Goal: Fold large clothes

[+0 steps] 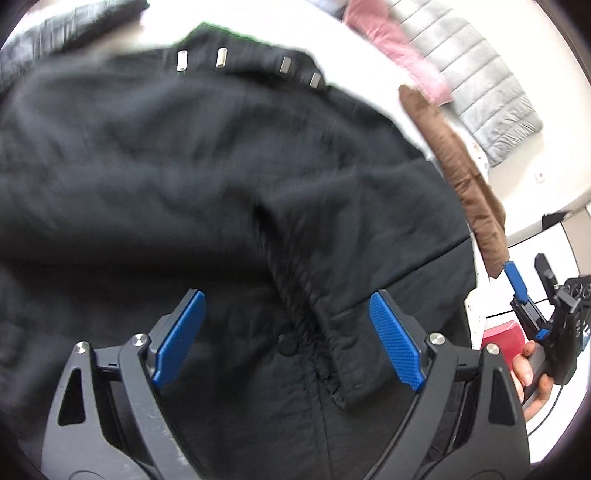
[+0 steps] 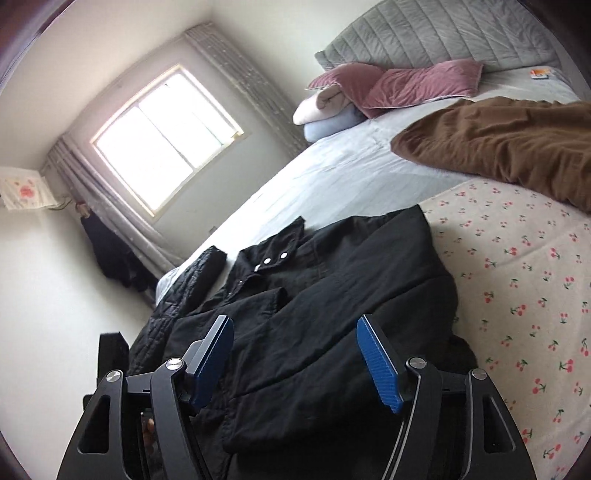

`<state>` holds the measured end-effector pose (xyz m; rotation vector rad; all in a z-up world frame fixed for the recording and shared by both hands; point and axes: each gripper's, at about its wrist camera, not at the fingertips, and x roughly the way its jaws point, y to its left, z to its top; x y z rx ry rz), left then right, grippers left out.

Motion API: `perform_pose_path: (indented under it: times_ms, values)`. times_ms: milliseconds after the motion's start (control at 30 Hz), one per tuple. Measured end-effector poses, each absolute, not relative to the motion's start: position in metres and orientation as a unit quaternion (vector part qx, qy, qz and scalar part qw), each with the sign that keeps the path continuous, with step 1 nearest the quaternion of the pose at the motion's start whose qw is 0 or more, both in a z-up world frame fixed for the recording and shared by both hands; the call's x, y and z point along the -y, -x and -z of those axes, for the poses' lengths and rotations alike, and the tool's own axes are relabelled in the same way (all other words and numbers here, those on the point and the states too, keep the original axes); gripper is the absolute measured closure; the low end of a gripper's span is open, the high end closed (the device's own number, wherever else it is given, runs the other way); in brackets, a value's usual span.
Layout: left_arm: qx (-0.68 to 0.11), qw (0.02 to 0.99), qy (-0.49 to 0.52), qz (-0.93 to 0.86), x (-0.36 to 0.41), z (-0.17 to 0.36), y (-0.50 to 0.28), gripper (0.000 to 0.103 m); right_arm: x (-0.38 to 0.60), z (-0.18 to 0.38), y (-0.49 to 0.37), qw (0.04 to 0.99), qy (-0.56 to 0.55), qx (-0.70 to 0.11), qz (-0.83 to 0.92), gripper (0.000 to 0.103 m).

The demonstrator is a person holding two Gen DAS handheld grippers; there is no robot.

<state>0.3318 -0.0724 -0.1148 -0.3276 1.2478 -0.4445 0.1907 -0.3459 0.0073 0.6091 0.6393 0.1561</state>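
A black jacket [image 2: 332, 295] lay spread on the bed [image 2: 332, 173], partly over a sheet printed with small cherries [image 2: 524, 280]. One sleeve [image 1: 306, 295] was folded across the front, its gathered cuff near a dark button [image 1: 287, 344] on the jacket's body. A row of metal snaps [image 1: 221, 58] ran along the collar edge at the far side.

The left gripper [image 1: 288, 341] hung above the jacket front, its jaws wide apart, with the sleeve cuff seen between the blue pads but not pressed by them. The right gripper [image 2: 295, 363] hovered over the near part of the jacket, jaws apart and holding nothing. In the left wrist view it appeared at the right edge [image 1: 528, 280], held by a hand [image 1: 532, 380].

A brown garment [image 2: 509, 147] lay beside the jacket, farther up the bed. A quilted black garment [image 2: 184, 295] lay just beside the jacket on its other side. Pink cushions [image 2: 399, 85] and a grey quilted cover [image 2: 443, 33] sat at the head of the bed, and a bright window [image 2: 166, 136] stood in the far wall.
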Motion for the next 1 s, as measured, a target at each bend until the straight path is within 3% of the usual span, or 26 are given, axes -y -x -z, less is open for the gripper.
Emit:
perform_pose_path:
  times_ms: [67, 100, 133, 167, 233, 367, 500, 600, 667, 800, 1000]
  values:
    - [-0.581, 0.769, 0.168, 0.207, 0.081, 0.129, -0.329, 0.022, 0.353, -0.002, -0.192, 0.900, -0.297, -0.315, -0.057, 0.033]
    - [-0.567, 0.782, 0.162, 0.202, 0.085, 0.128, -0.326, 0.032, 0.358, 0.000, -0.190, 0.900, -0.298, -0.316, -0.046, 0.033]
    - [-0.557, 0.789, 0.157, 0.206, 0.088, 0.126, -0.324, 0.046, 0.364, 0.000, -0.185, 0.900, -0.299, -0.316, -0.035, 0.033]
    - [-0.553, 0.787, 0.155, 0.225, 0.094, 0.122, -0.321, 0.085, 0.370, 0.002, -0.183, 0.899, -0.302, -0.315, -0.028, 0.033]
    - [-0.540, 0.801, 0.142, 0.215, 0.099, 0.105, -0.316, 0.091, 0.380, 0.004, -0.179, 0.898, -0.314, -0.308, -0.020, 0.033]
    - [-0.434, 0.870, 0.075, 0.221, 0.099, 0.031, -0.307, 0.092, 0.392, 0.005, -0.175, 0.894, -0.330, -0.304, -0.005, 0.033]
    - [-0.377, 0.913, 0.050, 0.147, 0.064, -0.002, -0.343, 0.089, 0.392, 0.009, -0.178, 0.893, -0.325, -0.310, 0.004, 0.033]
    - [-0.370, 0.928, -0.034, -0.015, 0.037, 0.009, -0.381, 0.085, 0.390, 0.012, -0.181, 0.894, -0.313, -0.319, 0.015, 0.033]
    - [-0.400, 0.916, -0.020, -0.014, 0.021, 0.018, -0.388, 0.085, 0.388, 0.013, -0.184, 0.896, -0.296, -0.329, 0.026, 0.033]
    - [-0.395, 0.916, 0.007, 0.073, 0.023, 0.037, -0.368, 0.056, 0.381, 0.021, -0.195, 0.901, -0.239, -0.356, 0.063, 0.033]
    - [-0.399, 0.907, -0.027, 0.136, 0.063, 0.068, -0.372, 0.056, 0.364, 0.054, -0.220, 0.898, -0.133, -0.410, 0.090, 0.033]
